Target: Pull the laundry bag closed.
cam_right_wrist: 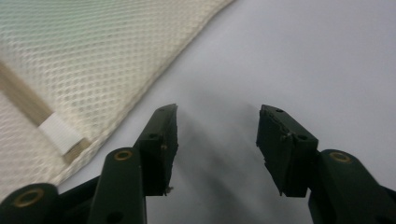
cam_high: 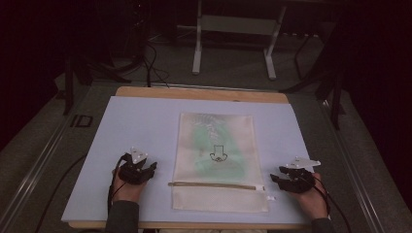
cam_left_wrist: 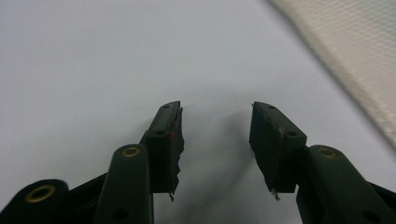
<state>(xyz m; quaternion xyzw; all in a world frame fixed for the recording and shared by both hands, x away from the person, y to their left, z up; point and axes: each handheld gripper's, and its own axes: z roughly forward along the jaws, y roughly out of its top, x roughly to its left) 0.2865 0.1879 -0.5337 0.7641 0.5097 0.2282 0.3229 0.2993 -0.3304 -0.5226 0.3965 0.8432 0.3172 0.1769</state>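
Two grippers, jaws spread and empty, flank one mesh pouch on a pale mat.

Nearest the camera, the person's two hands each hold one tool: the left gripper [cam_high: 145,171] rests on the mat with its two jaws apart and nothing between them, and the right gripper [cam_high: 282,178] lies likewise, jaws wide and bare. Between the two sits a single cream mesh pouch [cam_high: 218,160], flat, just off the outer side of each pair of jaws; its one zipper [cam_high: 214,185] runs across the near end, with a white tab [cam_right_wrist: 60,134] close beside the right gripper's left jaw. The one light-blue mat [cam_high: 141,121] covers a wooden table [cam_high: 201,93]. Beyond, a dim carpeted floor holds one white metal frame [cam_high: 233,39] and loose cables [cam_high: 153,65].
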